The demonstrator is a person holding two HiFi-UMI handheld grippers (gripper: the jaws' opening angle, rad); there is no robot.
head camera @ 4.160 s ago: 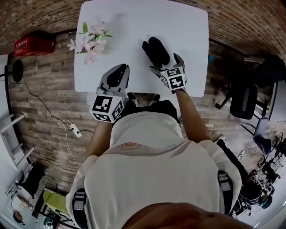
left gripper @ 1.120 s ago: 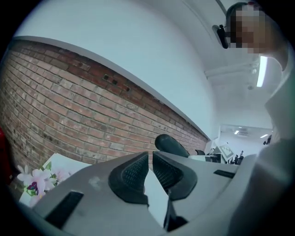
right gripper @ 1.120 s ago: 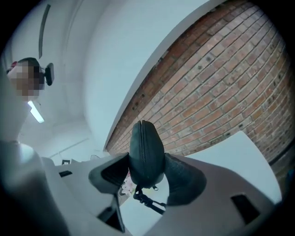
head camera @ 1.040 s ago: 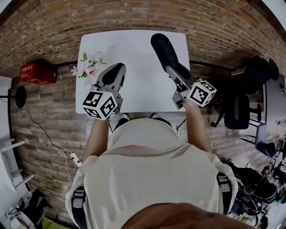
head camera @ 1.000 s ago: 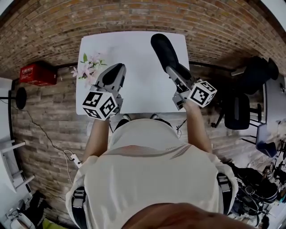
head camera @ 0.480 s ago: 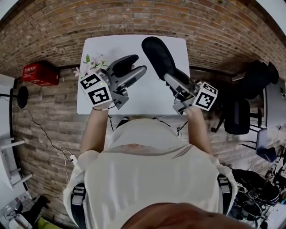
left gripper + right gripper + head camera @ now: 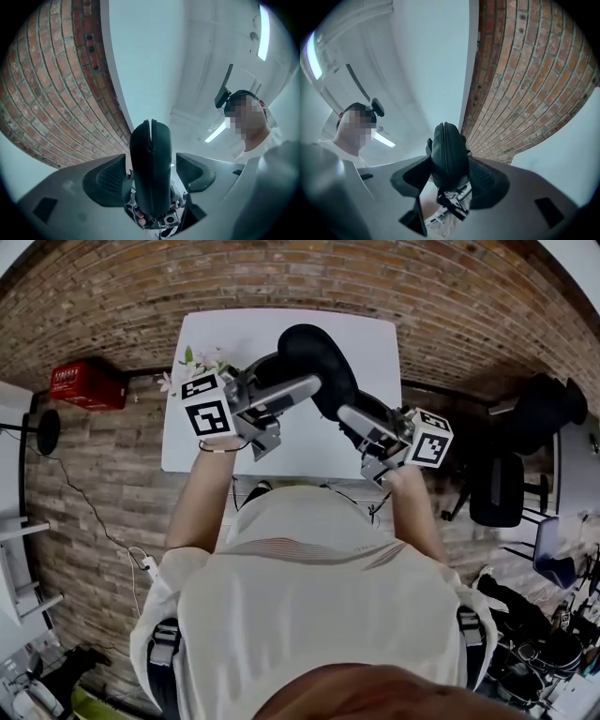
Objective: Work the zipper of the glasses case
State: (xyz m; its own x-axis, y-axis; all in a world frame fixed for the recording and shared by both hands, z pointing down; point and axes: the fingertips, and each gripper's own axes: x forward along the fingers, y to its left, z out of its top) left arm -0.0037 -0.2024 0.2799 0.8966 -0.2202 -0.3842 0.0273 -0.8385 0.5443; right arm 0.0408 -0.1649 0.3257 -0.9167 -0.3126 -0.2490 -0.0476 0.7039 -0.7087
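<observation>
The white tabletop (image 7: 375, 343) stands on a brick floor (image 7: 103, 493), with flowers (image 7: 192, 367) at its left edge. A red box (image 7: 84, 382) lies on the floor at the left, and a dark chair (image 7: 497, 488) stands at the right. Our body hides the near edge of the tabletop. The zipper (image 7: 149, 133) shows as a seam, but we cannot make out its pull. The black case (image 7: 309, 352) is in the air above the tabletop. The right claw (image 7: 349, 409) is clenched on one end of it. The left claw (image 7: 292, 379) has just been opening and is released, with the case between its jaws and the pads not pressing it. Both claws point inward and a little up.
</observation>
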